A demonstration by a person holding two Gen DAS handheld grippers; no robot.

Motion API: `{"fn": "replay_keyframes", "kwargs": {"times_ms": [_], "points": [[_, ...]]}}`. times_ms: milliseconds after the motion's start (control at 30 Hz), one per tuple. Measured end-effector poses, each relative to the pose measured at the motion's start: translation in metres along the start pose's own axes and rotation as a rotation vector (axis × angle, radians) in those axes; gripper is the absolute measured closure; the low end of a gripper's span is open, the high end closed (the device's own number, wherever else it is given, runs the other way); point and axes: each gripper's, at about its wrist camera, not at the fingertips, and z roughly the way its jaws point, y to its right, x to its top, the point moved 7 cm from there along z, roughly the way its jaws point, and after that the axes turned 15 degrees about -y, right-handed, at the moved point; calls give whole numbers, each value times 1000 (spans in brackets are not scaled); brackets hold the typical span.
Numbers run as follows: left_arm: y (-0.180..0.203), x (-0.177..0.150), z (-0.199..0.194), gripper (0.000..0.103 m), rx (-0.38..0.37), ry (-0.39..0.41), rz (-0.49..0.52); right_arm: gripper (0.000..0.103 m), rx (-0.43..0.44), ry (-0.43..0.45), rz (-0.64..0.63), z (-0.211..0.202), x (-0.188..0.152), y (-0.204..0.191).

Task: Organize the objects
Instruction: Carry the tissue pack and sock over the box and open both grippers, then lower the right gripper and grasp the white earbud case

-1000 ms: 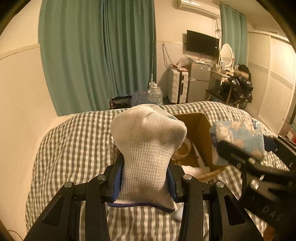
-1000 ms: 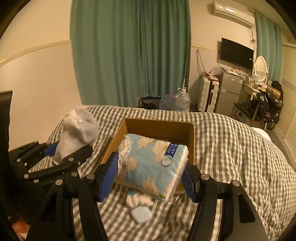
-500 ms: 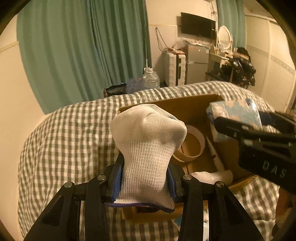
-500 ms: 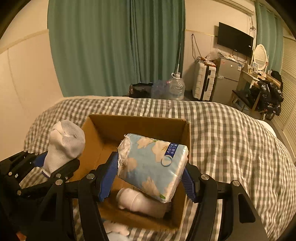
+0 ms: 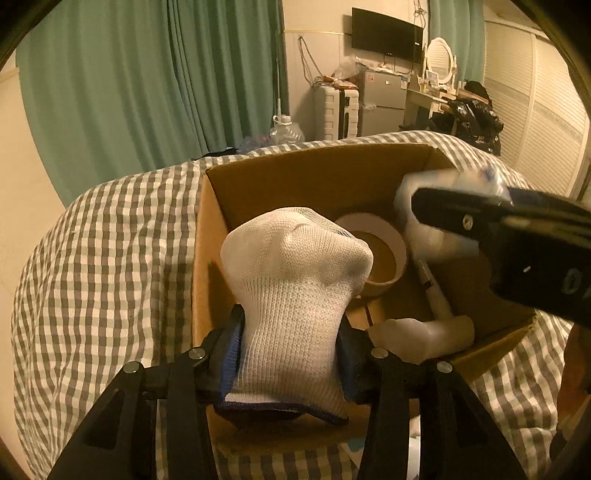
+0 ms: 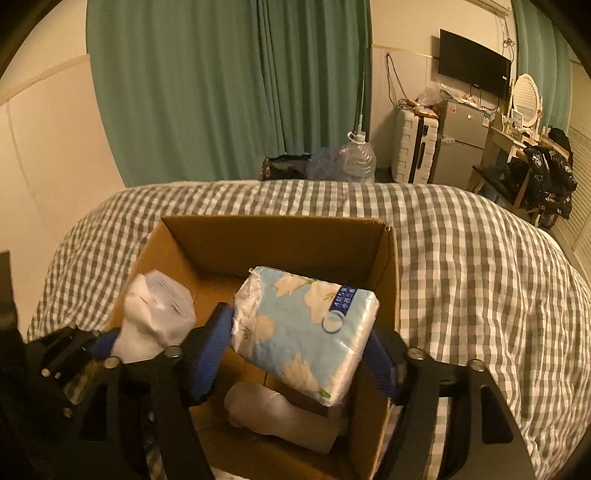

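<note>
an open brown cardboard box (image 6: 384, 280) sits on the checked bedcover. a rolled white knit sock (image 5: 295, 295) stands upright over the box's left part. a pale blue tissue pack (image 6: 306, 328) with white flowers hangs tilted over its right part. on the box floor lie a tape roll (image 5: 384, 254), a white pen (image 5: 432, 288) and a white bottle (image 6: 280, 417) on its side.

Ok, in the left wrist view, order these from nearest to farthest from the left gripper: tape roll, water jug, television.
1. Tape roll: in the cardboard box, just past the left gripper.
2. Water jug: on the floor beyond the bed.
3. Television: on the far wall.
</note>
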Motion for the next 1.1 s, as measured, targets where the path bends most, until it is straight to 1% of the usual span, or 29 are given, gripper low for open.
{"fn": "replay_keyframes", "kwargs": {"times_ms": [33,67,100,133,200,267,400,500,567,633,733,867,933,1033,1100], "points": [[0,-1,-3,54,4,5,-2,25,3,12,1,-5,0,-1],[0,-2,-7,50,9,12,-3,24,0,24,2,-10,0,-1],[0,-3,-12,40,15,22,-2,22,-6,39,3,-16,1,-1],[-1,-4,-16,35,21,32,-3,19,-13,51,6,-22,3,-1],[-1,-8,-30,22,17,60,-6,17,-18,72,13,-35,4,-1],[-6,-12,-46,14,31,85,-15,13,-19,91,23,-50,5,-1],[-11,-21,-81,9,47,127,-29,12,-25,125,32,-85,2,0],[-16,-29,-109,4,76,154,-39,10,-32,148,18,-112,-2,1],[-18,-33,-122,4,88,165,-40,9,-34,165,10,-130,-13,0],[-23,-46,-138,3,98,177,-46,9,-26,168,3,-146,-25,0],[-31,-62,-151,1,106,177,-59,9,-26,163,-17,-164,-43,-1],[-40,-86,-155,1,122,163,-83,9,-54,160,-50,-177,-65,-7],[-40,-96,-149,1,131,150,-88,9,-61,148,-60,-176,-77,-11],[-38,-110,-135,1,142,120,-104,9,-46,115,-70,-159,-92,-21],[-39,-123,-124,1,135,101,-162,9,-34,94,-69,-142,-103,-26]]}}
